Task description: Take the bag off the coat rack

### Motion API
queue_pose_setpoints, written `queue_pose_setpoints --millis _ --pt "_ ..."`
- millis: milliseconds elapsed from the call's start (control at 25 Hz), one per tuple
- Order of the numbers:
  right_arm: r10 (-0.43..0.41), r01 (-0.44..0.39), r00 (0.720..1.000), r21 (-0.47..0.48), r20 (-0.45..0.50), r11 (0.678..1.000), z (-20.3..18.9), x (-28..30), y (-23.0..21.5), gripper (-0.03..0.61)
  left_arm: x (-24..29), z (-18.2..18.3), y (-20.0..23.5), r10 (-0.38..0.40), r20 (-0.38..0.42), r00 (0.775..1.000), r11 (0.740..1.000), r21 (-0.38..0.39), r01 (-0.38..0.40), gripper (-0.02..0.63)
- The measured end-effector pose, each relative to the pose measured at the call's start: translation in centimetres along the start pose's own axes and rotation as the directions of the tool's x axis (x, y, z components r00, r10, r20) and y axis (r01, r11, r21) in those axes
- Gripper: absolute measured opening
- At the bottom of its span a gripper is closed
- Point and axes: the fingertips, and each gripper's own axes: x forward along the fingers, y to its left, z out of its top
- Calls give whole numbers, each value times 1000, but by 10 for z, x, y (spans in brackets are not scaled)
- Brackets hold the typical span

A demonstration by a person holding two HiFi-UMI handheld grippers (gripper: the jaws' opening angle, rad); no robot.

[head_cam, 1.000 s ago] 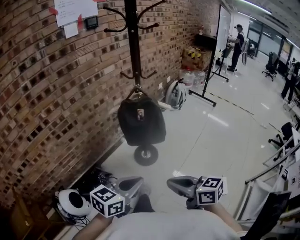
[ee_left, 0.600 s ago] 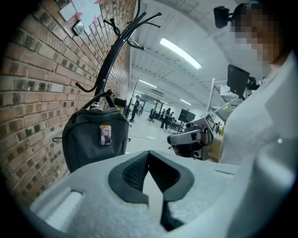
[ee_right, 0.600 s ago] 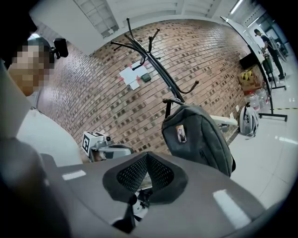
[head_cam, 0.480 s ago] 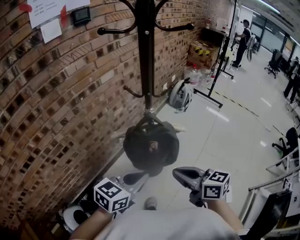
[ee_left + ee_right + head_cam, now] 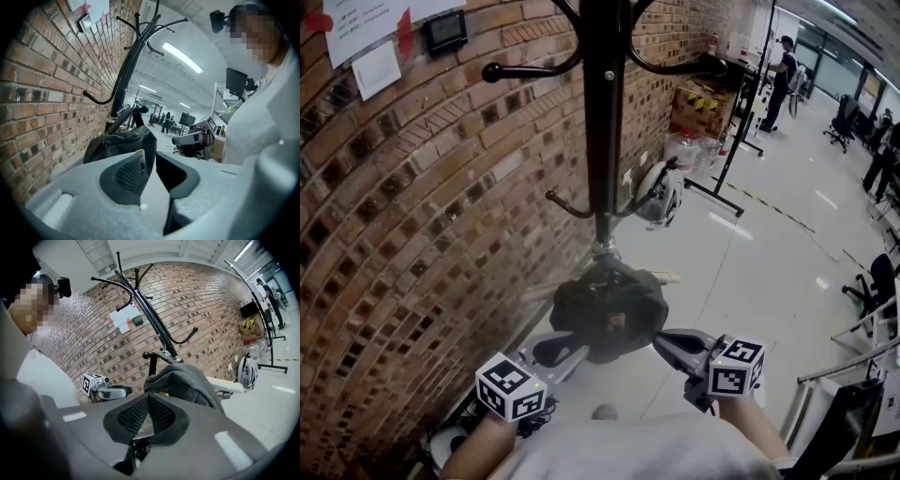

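A black bag (image 5: 609,314) hangs by its strap from a low hook of the black coat rack (image 5: 605,122), close to the brick wall. My left gripper (image 5: 558,349) sits just below the bag's left side, its jaws opening a little with nothing between them. In the left gripper view the bag (image 5: 119,143) lies just beyond the parted left gripper (image 5: 150,157). My right gripper (image 5: 670,342) is shut and empty at the bag's lower right. In the right gripper view the bag (image 5: 183,380) lies just past the closed right gripper (image 5: 147,399).
The brick wall (image 5: 412,234) runs along the left with papers pinned high up. A grey helmet (image 5: 661,192) rests on the floor behind the rack, and cardboard boxes (image 5: 698,103) and a stand (image 5: 736,112) are further back. People stand far off at the right.
The view has closed in on the coat rack. Both grippers have moved up to the bag's underside. The left jaws have parted slightly.
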Motion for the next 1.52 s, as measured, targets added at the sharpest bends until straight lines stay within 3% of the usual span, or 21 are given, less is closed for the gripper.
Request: queue_pose_setpoints --millis 80,400,560,680,760,960,1160,1280,1520 --pt "-32 31 999 -36 -9 999 7 3 -10 -2 -2 6 16 12 5 1000 1000 14 -12 139" --pt "-26 32 999 -142 44 989 46 18 -33 200 6 20 67 -7 -35 999 996 83 10 350" --pt "-62 62 998 -211 6 976 48 29 -66 287 21 15 83 -48 -82 995 994 91 55 391" --pt "-39 31 999 -236 -31 971 43 41 -82 339 33 4 92 -78 -135 988 993 82 89 417" --pt "-23 5 997 -251 -67 968 38 48 -88 364 39 -2 93 -118 -160 980 991 48 127 513" --pt "18 -56 990 -270 -140 961 25 63 -95 387 52 -15 101 -125 -224 967 987 74 144 515" --pt "20 -68 986 -287 -168 956 15 72 -97 383 63 -17 101 -131 -191 973 988 52 143 509" --pt "21 -65 987 -275 -158 959 13 75 -98 365 62 -16 105 -129 -147 981 991 17 133 422" --pt "-1 -36 988 -240 -153 970 9 73 -100 269 63 -20 99 -126 -150 981 992 -6 127 354"
